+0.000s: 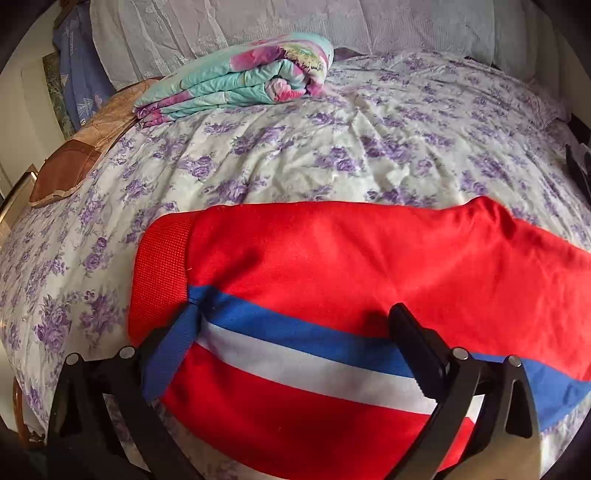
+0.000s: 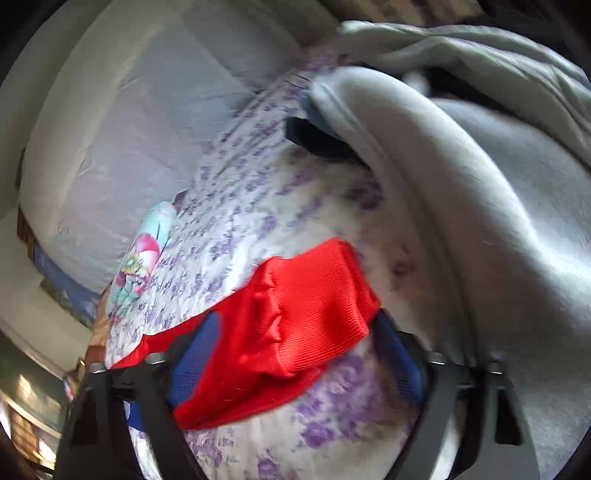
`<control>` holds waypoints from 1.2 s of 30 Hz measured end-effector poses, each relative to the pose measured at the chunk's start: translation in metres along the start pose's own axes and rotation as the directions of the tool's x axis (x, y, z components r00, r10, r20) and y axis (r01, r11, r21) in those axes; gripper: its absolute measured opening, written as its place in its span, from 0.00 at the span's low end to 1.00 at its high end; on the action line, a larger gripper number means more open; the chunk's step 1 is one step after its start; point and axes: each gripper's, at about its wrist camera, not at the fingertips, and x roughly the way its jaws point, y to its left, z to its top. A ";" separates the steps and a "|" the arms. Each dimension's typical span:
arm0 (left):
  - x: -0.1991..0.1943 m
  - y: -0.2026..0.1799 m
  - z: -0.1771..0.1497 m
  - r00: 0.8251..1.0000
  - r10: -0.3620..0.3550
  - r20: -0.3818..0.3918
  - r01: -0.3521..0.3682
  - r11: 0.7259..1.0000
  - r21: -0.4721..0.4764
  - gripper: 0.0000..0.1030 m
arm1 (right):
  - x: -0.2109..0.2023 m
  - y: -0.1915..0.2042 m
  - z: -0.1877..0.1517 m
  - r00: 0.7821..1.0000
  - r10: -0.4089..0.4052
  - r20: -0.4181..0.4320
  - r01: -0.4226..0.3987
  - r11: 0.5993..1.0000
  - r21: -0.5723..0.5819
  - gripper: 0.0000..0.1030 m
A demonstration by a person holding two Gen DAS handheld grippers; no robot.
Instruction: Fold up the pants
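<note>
Red pants [image 1: 351,266] with a blue and white side stripe lie across the flowered bed sheet [image 1: 295,155]. The ribbed red cuff [image 1: 162,277] is at the left. My left gripper [image 1: 291,332] is open, its jaws spread wide over the striped edge, the left finger partly under the blue fabric. In the right wrist view my right gripper [image 2: 284,350] is open, and a ribbed red cuff of the pants [image 2: 314,299] lies between its jaws, lifted above the sheet [image 2: 258,206]. This view is blurred.
A folded turquoise and pink quilt [image 1: 240,81] lies at the back left, also in the right wrist view [image 2: 144,262]. Pale pillows [image 1: 221,26] line the headboard. A grey garment [image 2: 480,184] and a black object [image 2: 317,142] lie at the right.
</note>
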 end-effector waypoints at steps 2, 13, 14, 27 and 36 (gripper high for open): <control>0.001 -0.002 -0.003 1.000 0.006 0.015 -0.006 1.000 0.013 0.96 | 0.010 0.003 0.000 0.999 -0.024 -0.047 0.023 1.000 -0.017 0.25; -0.004 0.005 -0.008 0.996 -0.063 0.060 0.064 0.998 -0.026 0.96 | -0.019 0.152 -0.012 0.995 0.012 0.096 0.031 0.903 -0.429 0.13; -0.004 0.006 -0.008 0.996 -0.069 0.063 0.071 0.997 -0.029 0.96 | -0.014 0.176 -0.021 0.997 0.028 0.073 0.011 0.872 -0.489 0.13; -0.009 0.020 -0.012 0.979 -0.174 0.106 0.183 0.980 -0.077 0.96 | 0.047 0.260 -0.112 0.975 0.077 -0.208 -0.209 0.640 -0.740 0.43; -0.010 0.023 -0.012 0.975 -0.191 0.115 0.201 0.976 -0.086 0.96 | 0.093 0.264 -0.143 0.964 -0.129 -0.232 -0.144 0.478 -0.866 0.43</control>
